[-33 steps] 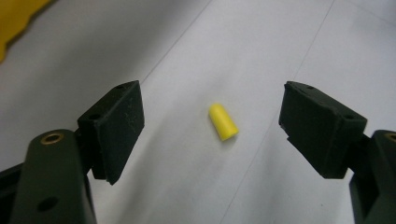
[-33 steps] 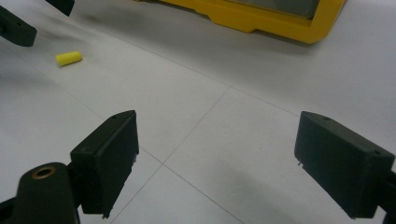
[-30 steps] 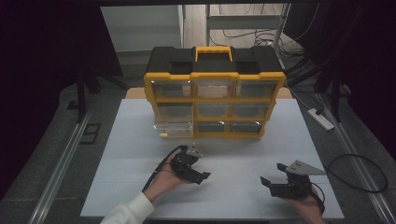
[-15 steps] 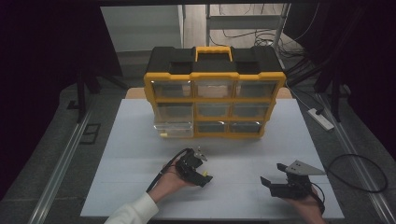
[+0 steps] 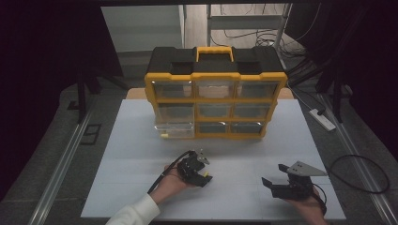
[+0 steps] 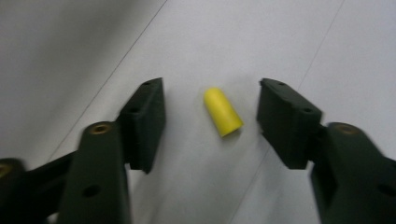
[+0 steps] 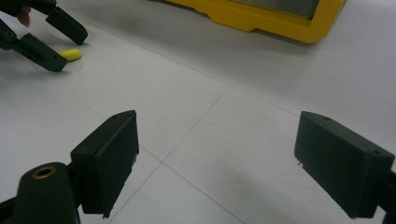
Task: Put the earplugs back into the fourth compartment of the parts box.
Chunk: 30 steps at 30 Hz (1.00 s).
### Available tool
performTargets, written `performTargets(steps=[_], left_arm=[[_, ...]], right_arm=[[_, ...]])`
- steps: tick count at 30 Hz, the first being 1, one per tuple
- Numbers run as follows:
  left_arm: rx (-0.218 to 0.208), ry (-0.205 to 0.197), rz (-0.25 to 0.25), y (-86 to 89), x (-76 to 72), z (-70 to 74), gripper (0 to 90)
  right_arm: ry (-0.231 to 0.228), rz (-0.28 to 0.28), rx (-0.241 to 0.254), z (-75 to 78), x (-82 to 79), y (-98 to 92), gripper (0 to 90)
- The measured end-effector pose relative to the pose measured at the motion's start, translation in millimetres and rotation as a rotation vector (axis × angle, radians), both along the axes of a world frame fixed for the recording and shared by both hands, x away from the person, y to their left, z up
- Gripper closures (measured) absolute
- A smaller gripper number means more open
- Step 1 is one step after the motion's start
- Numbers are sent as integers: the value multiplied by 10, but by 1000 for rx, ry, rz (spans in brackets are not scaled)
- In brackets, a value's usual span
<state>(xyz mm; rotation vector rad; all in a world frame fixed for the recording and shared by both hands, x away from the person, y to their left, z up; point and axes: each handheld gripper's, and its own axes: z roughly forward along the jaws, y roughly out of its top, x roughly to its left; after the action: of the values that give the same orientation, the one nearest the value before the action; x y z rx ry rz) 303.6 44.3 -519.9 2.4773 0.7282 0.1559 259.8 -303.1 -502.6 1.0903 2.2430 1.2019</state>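
No brand name or lettering can be read on the yellow and black organizer (image 5: 215,93) at the far side of the white table (image 5: 131,154); the contents of its clear drawers are too dim to make out.

The left gripper (image 6: 211,116) is low over the table, and a small yellow plug (image 6: 223,112) lies flat on the bare surface between its jaws. Those jaws have just been closing, yet a gap shows on each side of the plug and neither pad touches it. In the high view the gripper body covers the plug.

The right gripper (image 7: 217,163) hovers well apart, near the front right of the table, its jaws wide open with nothing between them. Open table lies between both grippers and the organizer, and the front edge sits just behind the hands. The person's white sleeve (image 5: 133,214) is cut off at the bottom.
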Motion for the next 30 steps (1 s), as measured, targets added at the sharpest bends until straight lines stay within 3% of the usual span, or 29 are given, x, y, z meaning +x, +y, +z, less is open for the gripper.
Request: performTargets(steps=[8, 17, 21, 27, 30], left_arm=[[-9, -2, -46, 1, -21, 11, 773], [-46, -28, -38, 51, -28, 71, 790], [-114, -29, -24, 123, -38, 153, 789], [-215, -74, 14, 248, -85, 333, 789], [-283, -78, 13, 327, -89, 429, 787]], right_arm=[[0, -2, 1, 3, 0, -3, 145], [-3, -4, 2, 3, -5, -7, 145], [-4, -6, -1, 4, -7, -9, 145], [-4, -6, 0, 4, -7, -9, 145], [-4, -6, 1, 2, -6, -7, 145]])
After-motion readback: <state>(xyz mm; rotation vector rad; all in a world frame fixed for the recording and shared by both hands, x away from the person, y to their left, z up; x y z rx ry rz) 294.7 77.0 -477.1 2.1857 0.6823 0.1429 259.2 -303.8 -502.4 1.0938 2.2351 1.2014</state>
